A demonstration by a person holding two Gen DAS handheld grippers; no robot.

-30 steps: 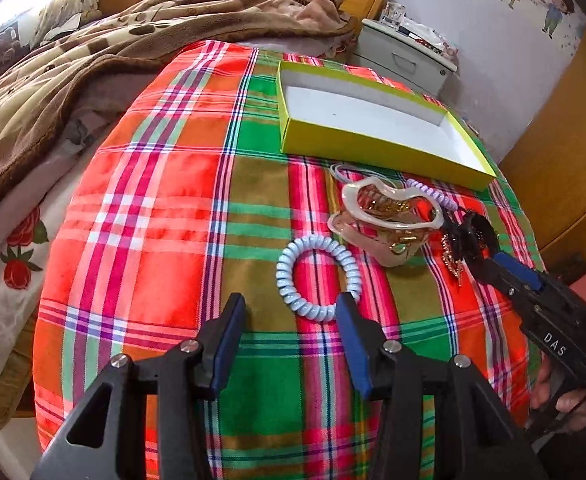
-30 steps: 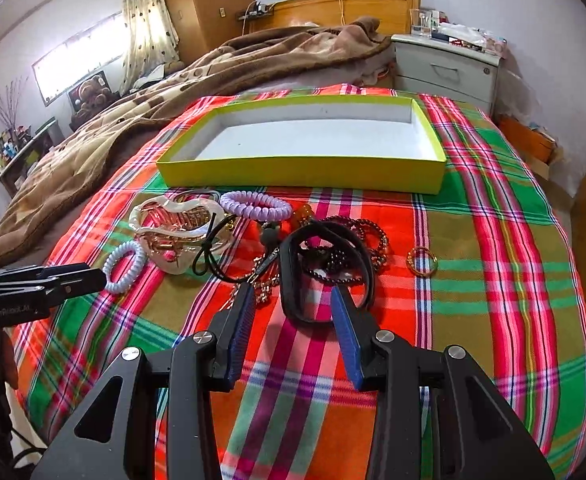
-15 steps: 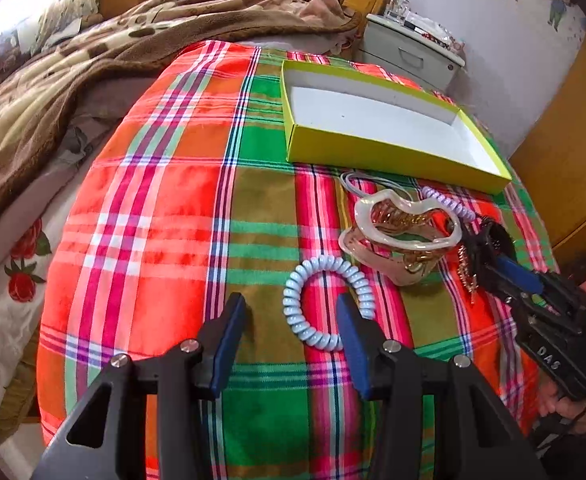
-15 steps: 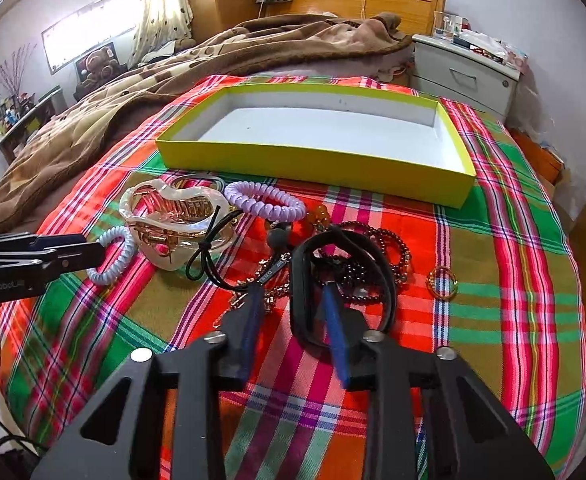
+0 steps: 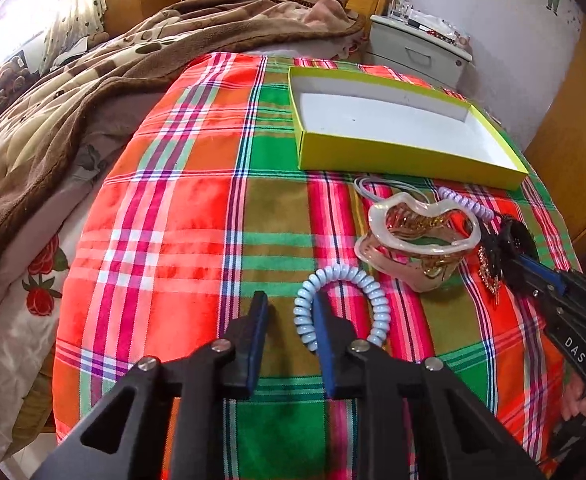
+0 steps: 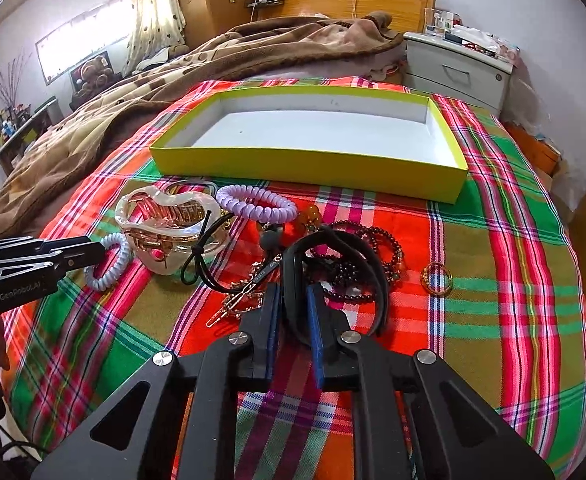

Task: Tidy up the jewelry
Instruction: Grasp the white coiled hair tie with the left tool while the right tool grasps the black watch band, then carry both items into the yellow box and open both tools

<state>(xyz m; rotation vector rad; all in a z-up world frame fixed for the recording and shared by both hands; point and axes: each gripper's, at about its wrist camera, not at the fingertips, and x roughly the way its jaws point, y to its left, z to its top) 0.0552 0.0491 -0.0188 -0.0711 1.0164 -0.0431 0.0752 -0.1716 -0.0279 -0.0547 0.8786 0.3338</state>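
Observation:
A yellow box (image 6: 309, 162) with a white inside lies open on the plaid cloth; it also shows in the left wrist view (image 5: 405, 158). My right gripper (image 6: 293, 304) is shut on a black band (image 6: 353, 256), amid dark bead bracelets (image 6: 389, 248), a gold ring (image 6: 437, 278) and a gold hairpin (image 6: 233, 304). My left gripper (image 5: 289, 308) is partly closed, one finger inside the pale blue coil hair tie (image 5: 373, 292) and one outside its left rim, not pinching it. A pearly claw clip (image 5: 417, 240) and a lilac coil tie (image 6: 257, 200) lie near.
A brown blanket (image 5: 73, 100) covers the bed to the left. A grey nightstand (image 6: 457, 68) stands behind the box. The cloth drops off at its left and near edges.
My right gripper closed on the black band. My left gripper moved forward and narrowed, so that its right finger now sits inside the blue coil tie.

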